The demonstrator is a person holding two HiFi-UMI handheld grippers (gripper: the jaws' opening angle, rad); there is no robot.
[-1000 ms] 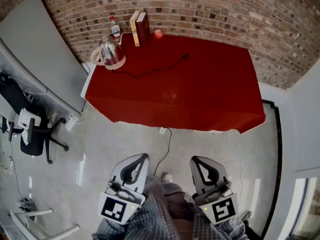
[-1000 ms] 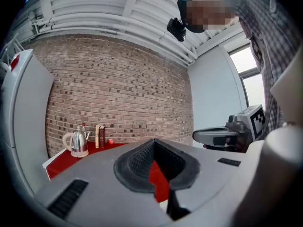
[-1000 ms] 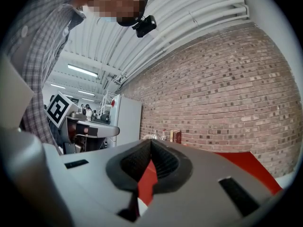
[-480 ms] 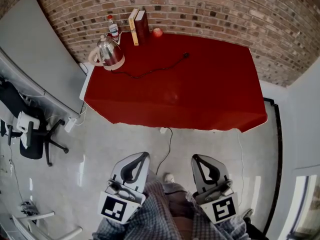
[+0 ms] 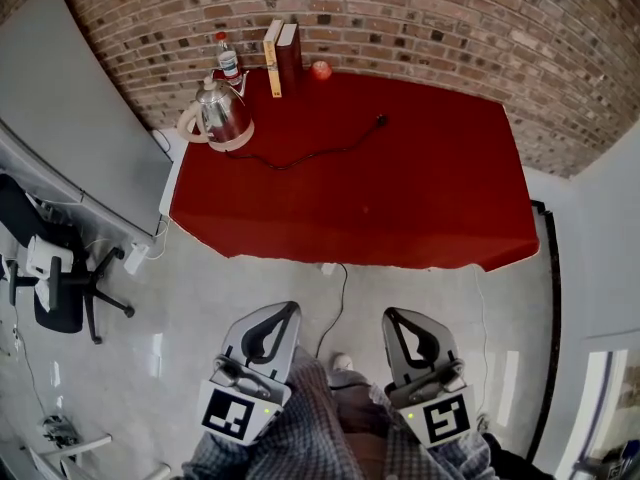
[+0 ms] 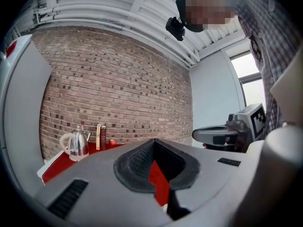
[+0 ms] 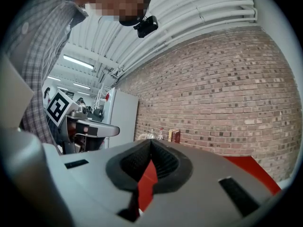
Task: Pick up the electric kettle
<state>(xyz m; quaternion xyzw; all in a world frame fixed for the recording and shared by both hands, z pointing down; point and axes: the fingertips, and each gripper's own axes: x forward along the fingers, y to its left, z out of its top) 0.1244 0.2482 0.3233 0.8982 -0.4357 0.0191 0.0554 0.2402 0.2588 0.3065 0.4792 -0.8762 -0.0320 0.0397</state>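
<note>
red desk (image 5: pixel 420 208), electric kettle (image 5: pixel 222 114) at its far left corner, both grippers closed on nothing.
we hold the left gripper (image 5: pixel 281 315) and the right gripper (image 5: pixel 393 319) side by side over the floor (image 5: pixel 250 288), well apart from the desk's near edge, each with its jaws pressed together and empty. the steel electric kettle stands upright near a bottle (image 5: pixel 229 56) and two upright books (image 5: pixel 281 58) against the brick wall (image 5: pixel 430 18). its black cord (image 5: pixel 320 153) trails right across the desk.

place: office-like workroom | cues: brick wall (image 5: pixel 420 18), swivel chair (image 5: pixel 58 293), grey partition (image 5: pixel 70 118), red-covered table (image 5: pixel 420 188)
</note>
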